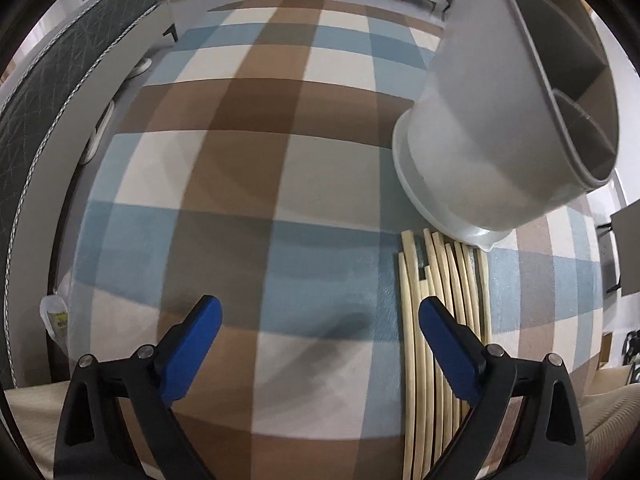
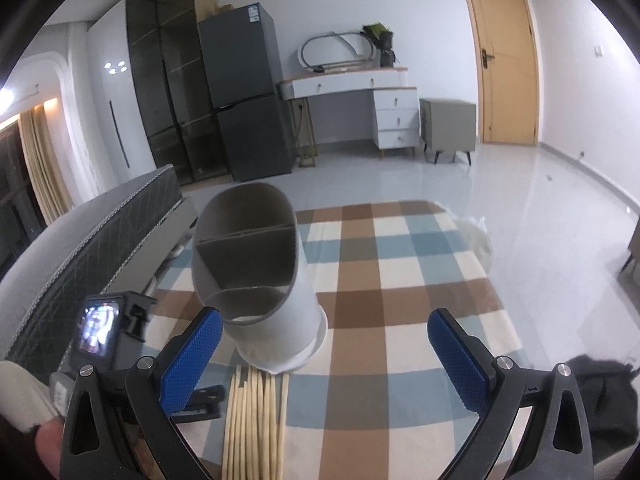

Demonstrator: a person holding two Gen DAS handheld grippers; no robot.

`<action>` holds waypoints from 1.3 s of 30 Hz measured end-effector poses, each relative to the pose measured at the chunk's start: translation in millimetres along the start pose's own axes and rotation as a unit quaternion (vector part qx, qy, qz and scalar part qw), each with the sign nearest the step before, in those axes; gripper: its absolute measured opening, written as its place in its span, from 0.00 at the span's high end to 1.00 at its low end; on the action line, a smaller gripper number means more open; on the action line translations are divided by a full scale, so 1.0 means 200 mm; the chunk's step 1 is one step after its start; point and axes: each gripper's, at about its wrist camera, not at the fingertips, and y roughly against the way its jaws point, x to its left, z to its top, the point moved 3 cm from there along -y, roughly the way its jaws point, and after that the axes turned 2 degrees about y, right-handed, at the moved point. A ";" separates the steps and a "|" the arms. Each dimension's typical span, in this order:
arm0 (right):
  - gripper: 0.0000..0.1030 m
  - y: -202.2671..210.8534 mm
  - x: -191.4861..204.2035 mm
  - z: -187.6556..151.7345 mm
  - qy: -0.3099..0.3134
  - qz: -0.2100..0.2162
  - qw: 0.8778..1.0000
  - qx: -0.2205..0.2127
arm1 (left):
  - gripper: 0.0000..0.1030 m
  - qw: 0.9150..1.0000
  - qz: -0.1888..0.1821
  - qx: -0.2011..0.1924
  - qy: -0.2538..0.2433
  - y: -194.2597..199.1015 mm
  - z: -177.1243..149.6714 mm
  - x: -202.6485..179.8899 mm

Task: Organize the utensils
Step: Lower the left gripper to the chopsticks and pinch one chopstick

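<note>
with both pairs of blue-padded fingers spread wide, holding nothing. left gripper point(image 1: 320, 316) aimed steeply down at the checked blue, brown and cream rug point(image 1: 248, 168), jaws gaping over bare rug; right blue finger point(image 1: 448, 344) overlapping the near edge of the bundle of pale wooden chopsticks point(image 1: 448, 272) in the left wrist view, though cannot tell whether touching it or merely above it. no chopstick lying between the pads. left finger point(image 1: 196, 344) well clear of everything, over rug only.

right gripper point(image 2: 326, 344) likewise wide open and empty, pointed more shallowly across the rug toward the grey oval plastic utensil holder point(image 2: 260, 272). holder standing upright on the rug on a white drip base, divided inside into compartments, all apparently empty as far as visible. left pad of this gripper point(image 2: 192, 356) near the holder's lower side in the view, not pressing it.

chopsticks lying flat on the rug, side by side, far tips just beside or slightly under the holder's white base, near ends running back toward the grippers. small camera screen on the other gripper point(image 2: 100, 328) visible left of the holder in the right wrist view.
</note>
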 end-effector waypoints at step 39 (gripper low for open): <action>0.20 -0.28 -0.09 -0.17 -0.065 0.030 0.983 0.170 | 1.00 0.999 -0.050 -0.007 0.001 0.16 -0.03 -0.16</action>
